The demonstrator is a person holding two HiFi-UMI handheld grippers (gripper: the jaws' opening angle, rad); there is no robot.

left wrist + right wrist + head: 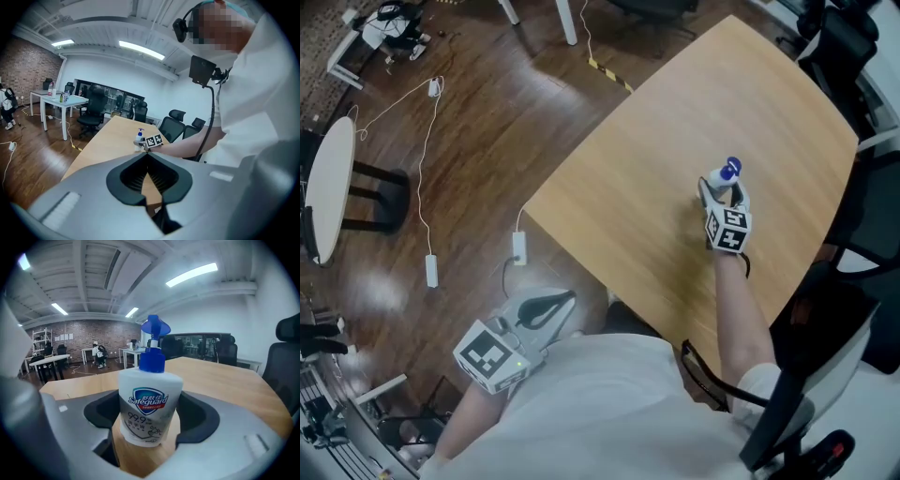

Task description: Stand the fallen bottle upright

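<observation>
Right gripper [724, 199] is out over the right side of the wooden table [675, 122], and its jaws are clamped on the bottle [149, 399], one dark pad pressed to each flank of the white body. Look at that bottle now: long axis vertical, base down toward the tabletop, blue pump head [153, 345] pointing straight up at the ceiling. From the right gripper view the label faces the camera, with only a faint lean showing. Whether the base is planted on the wood or a touch above it, I can't tell. From the head view the blue top pokes out just beyond the gripper's marker cube, well in from the table's far edge. Over on the near left, left gripper [147, 154] is off the table altogether, held close to the person's body above the dark floor [441, 169], its jaws brought together at the tips with nothing between them, aimed across at the bottle.
</observation>
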